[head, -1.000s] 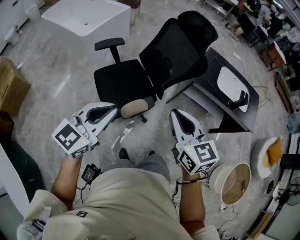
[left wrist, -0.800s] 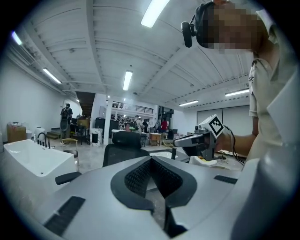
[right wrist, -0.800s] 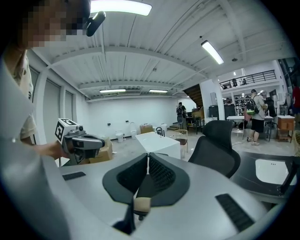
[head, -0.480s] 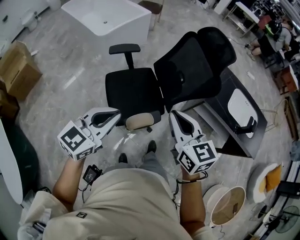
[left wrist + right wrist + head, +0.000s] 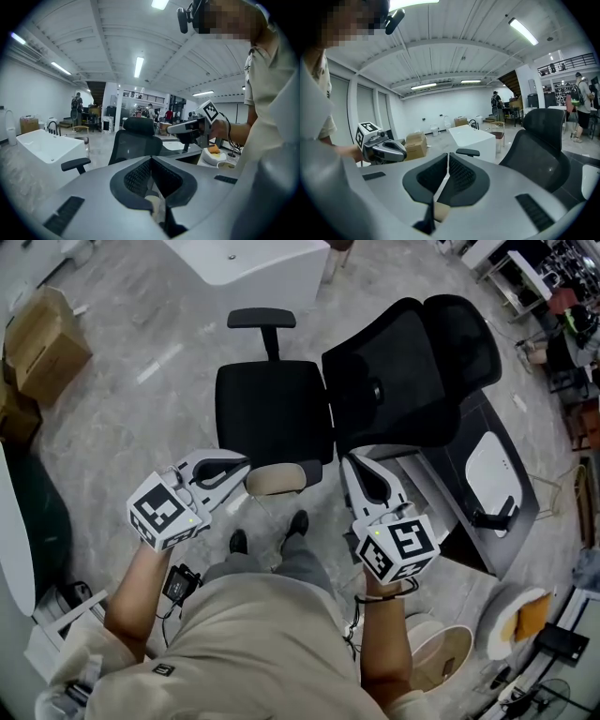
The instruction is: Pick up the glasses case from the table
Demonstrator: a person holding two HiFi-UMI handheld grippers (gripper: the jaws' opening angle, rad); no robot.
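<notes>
I make out no glasses case in any view. In the head view my left gripper (image 5: 246,463) is held in front of the person's body, shut and empty, pointing at the black office chair (image 5: 277,409). My right gripper (image 5: 351,461) is shut and empty too, its tip over the near edge of a dark desk (image 5: 457,486). A white oval pad (image 5: 491,474) and a black stand (image 5: 494,517) lie on that desk. In the left gripper view the jaws (image 5: 151,161) meet, with the right gripper (image 5: 187,132) beyond. The right gripper view shows its jaws (image 5: 448,157) closed.
A white tub-like unit (image 5: 258,257) stands beyond the chair. Cardboard boxes (image 5: 42,329) sit at far left. A round basket (image 5: 441,652) and a white bowl with something orange (image 5: 514,620) lie on the floor at lower right. People stand far off in the hall.
The head view has swung: chair and desk now sit closer and more central, the white unit slides off the top. Both grippers stay shut and have edged forward toward the chair.
</notes>
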